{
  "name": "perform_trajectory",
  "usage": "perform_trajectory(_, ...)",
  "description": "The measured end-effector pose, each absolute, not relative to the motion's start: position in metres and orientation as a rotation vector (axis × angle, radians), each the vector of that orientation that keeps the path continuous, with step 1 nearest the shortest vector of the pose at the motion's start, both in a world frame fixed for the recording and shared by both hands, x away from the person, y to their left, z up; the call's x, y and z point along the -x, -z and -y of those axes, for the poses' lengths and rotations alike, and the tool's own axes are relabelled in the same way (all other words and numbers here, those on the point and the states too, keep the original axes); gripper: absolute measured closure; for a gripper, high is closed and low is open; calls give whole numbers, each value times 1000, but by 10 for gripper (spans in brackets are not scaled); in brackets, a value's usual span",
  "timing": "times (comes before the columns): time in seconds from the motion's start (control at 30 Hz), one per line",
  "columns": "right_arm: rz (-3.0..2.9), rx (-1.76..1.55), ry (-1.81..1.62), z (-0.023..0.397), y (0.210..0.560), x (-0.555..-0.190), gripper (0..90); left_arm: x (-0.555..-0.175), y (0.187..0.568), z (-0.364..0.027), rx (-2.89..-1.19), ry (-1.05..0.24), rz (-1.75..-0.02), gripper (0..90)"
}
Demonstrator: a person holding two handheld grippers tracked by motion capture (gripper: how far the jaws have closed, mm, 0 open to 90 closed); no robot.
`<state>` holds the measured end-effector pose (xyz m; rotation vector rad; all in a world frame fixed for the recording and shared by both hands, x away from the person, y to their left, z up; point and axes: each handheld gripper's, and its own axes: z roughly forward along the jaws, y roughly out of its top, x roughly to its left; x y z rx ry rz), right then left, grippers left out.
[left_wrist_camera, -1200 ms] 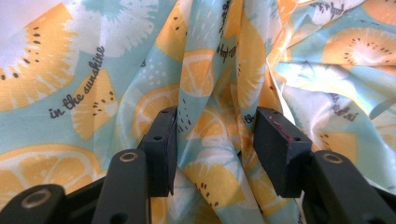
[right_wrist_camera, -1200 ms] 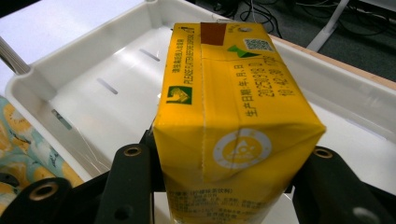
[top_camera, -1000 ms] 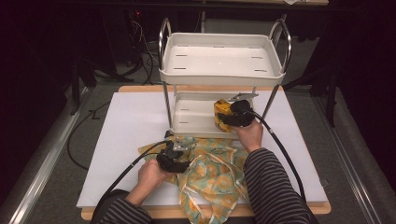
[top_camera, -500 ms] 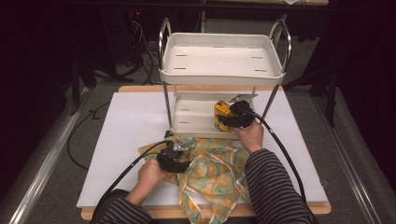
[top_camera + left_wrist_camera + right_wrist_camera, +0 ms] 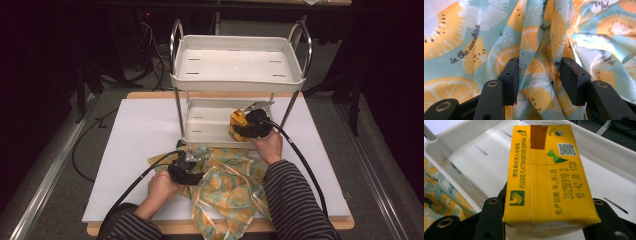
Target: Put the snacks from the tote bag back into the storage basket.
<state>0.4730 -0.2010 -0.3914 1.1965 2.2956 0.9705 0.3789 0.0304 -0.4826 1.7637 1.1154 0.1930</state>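
A fruit-print cloth (image 5: 225, 186) lies crumpled on the white board near the front edge. My left gripper (image 5: 193, 157) rests on its left part. In the left gripper view its jaws (image 5: 539, 72) stand apart with a raised fold of the cloth (image 5: 474, 50) between them, and the pads are not pressing it. My right gripper (image 5: 243, 125) is shut on a yellow drink carton (image 5: 236, 120) at the right front of the cart's lower tray (image 5: 207, 122). In the right gripper view the carton (image 5: 549, 182) lies lengthwise between the jaws (image 5: 546, 205), above the tray floor (image 5: 474, 162).
The white two-tier cart stands at the back of the board, with its upper tray (image 5: 235, 62) bare. Chrome posts (image 5: 178, 107) flank the lower tray's opening. Black cables trail from both grippers. The white board (image 5: 140, 132) extends to the left of the cloth.
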Motion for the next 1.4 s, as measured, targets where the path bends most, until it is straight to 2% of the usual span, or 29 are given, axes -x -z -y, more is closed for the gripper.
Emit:
perform_trajectory(0.33,-2292,-1198,-980,204,386,-471,515,-379,482,-30,-1768,-191,-1115,512)
perform_trajectory(0.87,-2290,-1155,-944,203,380,-462,354,-379,482,-30,-1772,-192,-1117,511)
perform_trajectory(1.4,-2266,-1096,-982,209,363,-448,335,-379,482,-30,-1770,-195,-1117,511)
